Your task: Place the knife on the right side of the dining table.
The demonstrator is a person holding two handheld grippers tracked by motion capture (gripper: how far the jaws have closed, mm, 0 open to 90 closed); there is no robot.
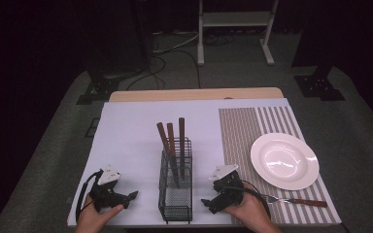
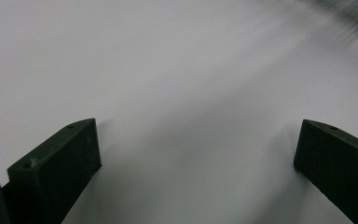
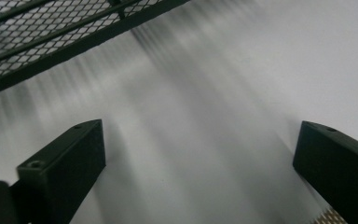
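Three brown handles (image 1: 171, 141) stick up from the wire caddy (image 1: 176, 191), one fork (image 1: 296, 200) lies left-right beside one plate (image 1: 284, 160); both hand-held grippers, left (image 1: 126, 198) and right (image 1: 209, 203), are spread, empty.

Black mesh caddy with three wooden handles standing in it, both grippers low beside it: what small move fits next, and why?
Probably lift the right gripper toward the wooden handles in the caddy. Its jaws stand wide apart with nothing between them, the fork already lies by the plate.

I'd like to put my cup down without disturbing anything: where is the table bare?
Widest free patch: the white sheet left of the wire caddy. Also the striped mat beyond the plate. Crowded: near edge, with both grippers and the fork.
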